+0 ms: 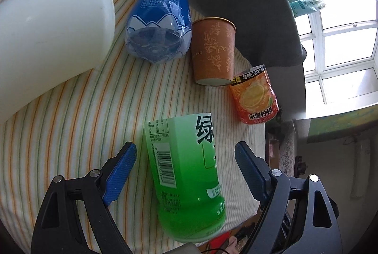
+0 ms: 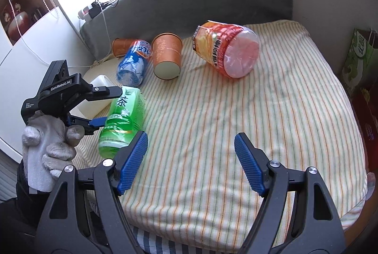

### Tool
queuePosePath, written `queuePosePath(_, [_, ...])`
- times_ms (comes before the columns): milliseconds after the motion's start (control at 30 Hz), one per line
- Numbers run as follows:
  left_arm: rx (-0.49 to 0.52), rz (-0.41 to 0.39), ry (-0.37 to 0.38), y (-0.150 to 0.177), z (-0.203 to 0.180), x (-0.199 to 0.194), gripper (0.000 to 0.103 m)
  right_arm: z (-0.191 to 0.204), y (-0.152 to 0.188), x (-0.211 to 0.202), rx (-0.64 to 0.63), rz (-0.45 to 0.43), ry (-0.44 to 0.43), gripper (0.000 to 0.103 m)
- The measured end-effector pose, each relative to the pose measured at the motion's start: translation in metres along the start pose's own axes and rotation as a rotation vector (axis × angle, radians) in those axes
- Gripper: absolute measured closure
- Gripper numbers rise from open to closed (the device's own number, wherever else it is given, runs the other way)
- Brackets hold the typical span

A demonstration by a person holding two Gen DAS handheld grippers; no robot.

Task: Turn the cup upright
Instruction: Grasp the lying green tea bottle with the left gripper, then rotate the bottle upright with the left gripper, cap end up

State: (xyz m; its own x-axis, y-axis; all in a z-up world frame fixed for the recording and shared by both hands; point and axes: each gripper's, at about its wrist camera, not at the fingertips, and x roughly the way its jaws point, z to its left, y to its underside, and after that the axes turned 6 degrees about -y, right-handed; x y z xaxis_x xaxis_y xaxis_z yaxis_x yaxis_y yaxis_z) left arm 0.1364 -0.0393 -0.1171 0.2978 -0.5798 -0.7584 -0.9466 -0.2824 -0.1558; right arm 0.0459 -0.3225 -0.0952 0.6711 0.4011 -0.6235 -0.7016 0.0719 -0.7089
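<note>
Both tools are spread wide: the left tool (image 1: pixel 185 172) straddles the green bottle (image 1: pixel 186 178); the right tool (image 2: pixel 191 163) should better approach the lying cup (image 2: pixel 167 58) at upper centre, gripping its side wall.

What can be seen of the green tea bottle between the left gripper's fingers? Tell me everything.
The green tea bottle is translucent bright green plastic, wrapped in a label with white panels, a barcode, small print and large dark green Chinese characters. It lies on its side on the striped cloth, near the cloth's edge. The left gripper straddles it with its blue ribbed fingers open, a gap showing on each side, so nothing grips it. A white plastic container lies just behind it; contact cannot be told.
</note>
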Motion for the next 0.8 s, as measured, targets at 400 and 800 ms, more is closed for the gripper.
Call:
queuePosePath(400, [0.075, -0.013, -0.045, -0.004, -0.012, 0.003, 0.045, -0.015, 0.000, 0.006, 0.041, 0.015, 0.002, 0.024])
queuePosePath(800, [0.139, -0.076, -0.066, 0.000, -0.025, -0.003, 0.046, -0.019, -0.001, 0.005, 0.056, 0.012, 0.004, 0.024])
